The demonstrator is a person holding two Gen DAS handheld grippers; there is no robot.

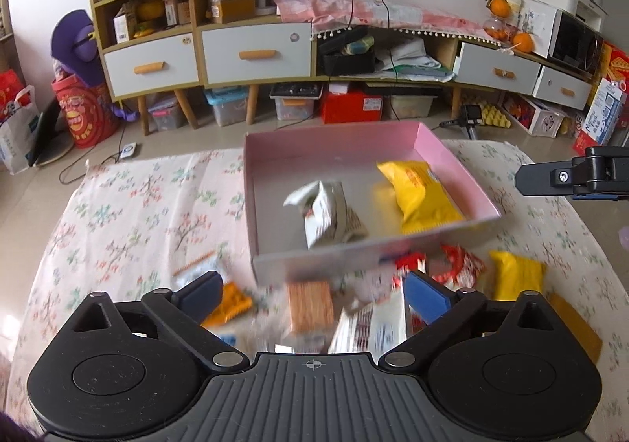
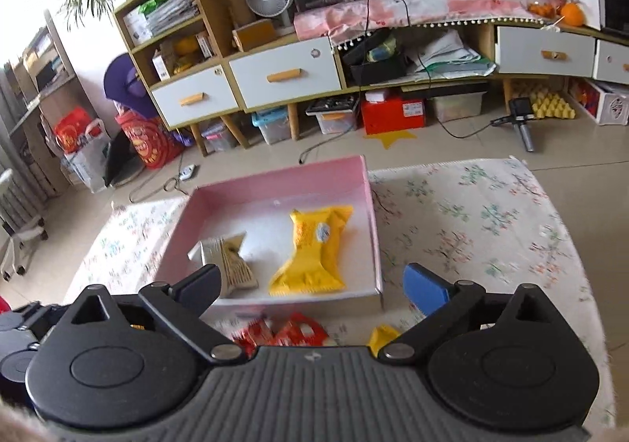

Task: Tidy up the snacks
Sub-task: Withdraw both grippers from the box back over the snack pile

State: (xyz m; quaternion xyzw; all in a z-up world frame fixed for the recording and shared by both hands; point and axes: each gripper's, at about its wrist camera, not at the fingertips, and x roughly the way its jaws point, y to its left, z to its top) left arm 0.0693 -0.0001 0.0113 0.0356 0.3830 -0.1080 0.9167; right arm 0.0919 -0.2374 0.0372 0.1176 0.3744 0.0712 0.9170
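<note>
Both tongs are spread wide and holding nothing. The left gripper (image 1: 312, 290) hangs low over the loose snacks on the flowered cloth (image 1: 137, 214), fingers pointing toward twelve o'clock at the near wall of the pink box (image 1: 342, 145). Between its fingers lies a brown cracker pack (image 1: 310, 304), blurred, with a white striped packet (image 1: 369, 328) just at its four o'clock and an orange packet (image 1: 228, 304) beside the left finger. A red wrapper (image 1: 460, 263) and a small yellow packet (image 1: 515, 275) sit at two o'clock, outside the box.

Inside the box lie two snacks: a big yellow bag (image 2: 314, 249) toward the right wall and a white-and-tan pack (image 2: 230, 261) to its nine o'clock.

The right gripper (image 2: 312, 287) is higher up, tilted down over the box's near edge, its left finger overlapping the white-and-tan pack in view; whether they touch I can't tell. It juts in at three o'clock in the left wrist view.
</note>
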